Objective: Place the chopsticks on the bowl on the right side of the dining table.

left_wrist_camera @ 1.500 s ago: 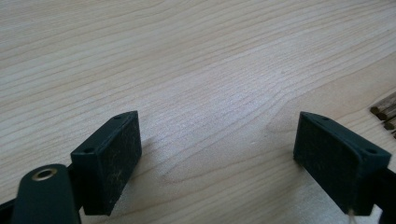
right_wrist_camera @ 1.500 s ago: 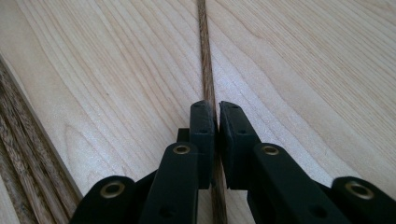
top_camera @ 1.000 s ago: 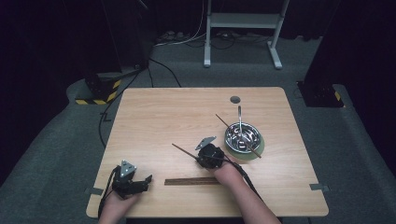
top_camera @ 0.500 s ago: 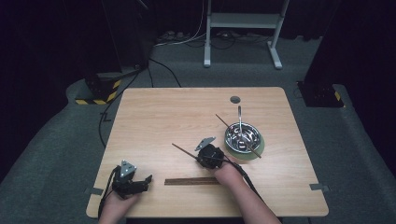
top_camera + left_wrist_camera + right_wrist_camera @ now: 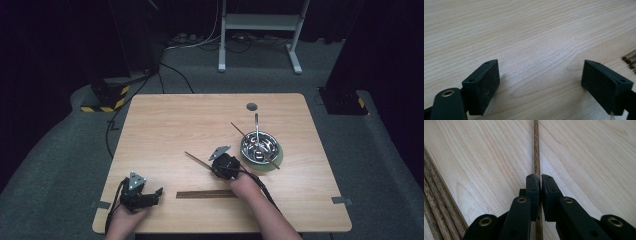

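I am pinching one chopstick (image 5: 536, 157) in my right hand-held gripper (image 5: 540, 178), jaws clenched on it just above the table (image 5: 165, 130), left of the bowl (image 5: 261, 149). My left hand-held gripper (image 5: 541, 82) is resting released beside the bundle (image 5: 206, 194). Next, I judge, I need to carry the chopstick to the bowl.

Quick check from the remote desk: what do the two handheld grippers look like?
Both the left gripper and the right gripper are black, each topped by a grey three-cornered plate and trailing a black cable. The jaws carry flat rectangular pads, with brass-coloured rivets at the linkages.
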